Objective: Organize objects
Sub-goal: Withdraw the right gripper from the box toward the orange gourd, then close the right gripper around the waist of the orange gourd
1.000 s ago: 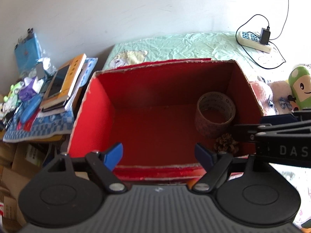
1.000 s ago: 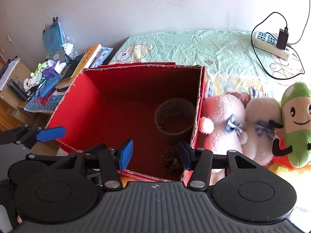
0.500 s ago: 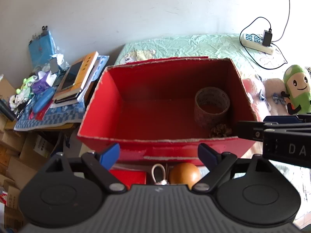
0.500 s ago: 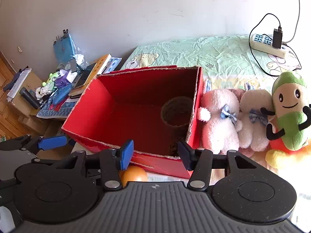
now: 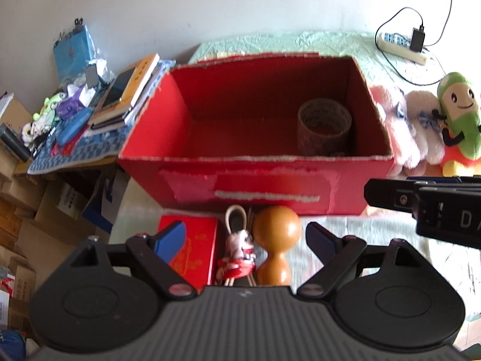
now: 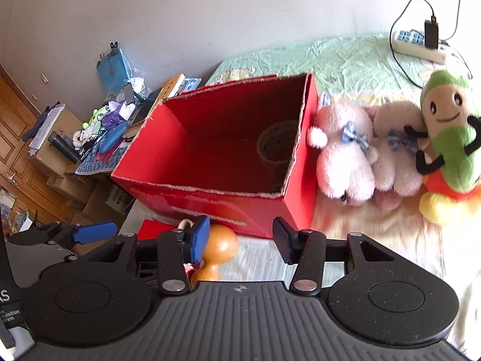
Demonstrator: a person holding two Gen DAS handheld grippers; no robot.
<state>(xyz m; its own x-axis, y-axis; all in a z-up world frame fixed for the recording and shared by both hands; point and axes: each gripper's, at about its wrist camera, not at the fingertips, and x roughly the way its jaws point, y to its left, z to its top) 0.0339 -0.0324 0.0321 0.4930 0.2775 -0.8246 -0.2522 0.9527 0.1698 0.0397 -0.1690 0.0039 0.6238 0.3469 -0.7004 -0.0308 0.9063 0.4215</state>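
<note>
Since the earlier frames both cameras have drawn back from the red cardboard box (image 5: 255, 180), bringing into view items in front of its near wall that were hidden before. Left gripper (image 5: 245, 239): jaws wide apart, nothing held. Below them lie a wooden gourd-shaped piece (image 5: 276, 231), a small doll with red cord (image 5: 239, 254) and a flat red packet (image 5: 195, 252) (all outside the box). Right gripper (image 6: 239, 239): jaws closing, nothing between them; the wooden piece (image 6: 221, 248) sits just left of the gap. Inside the box a tape roll (image 5: 324, 129) stands against the right wall. Plush toys (image 6: 345, 150) lie beside the box on the bedsheet (image 6: 330, 60). Cluttered side table (image 5: 75, 150) to the left.
</note>
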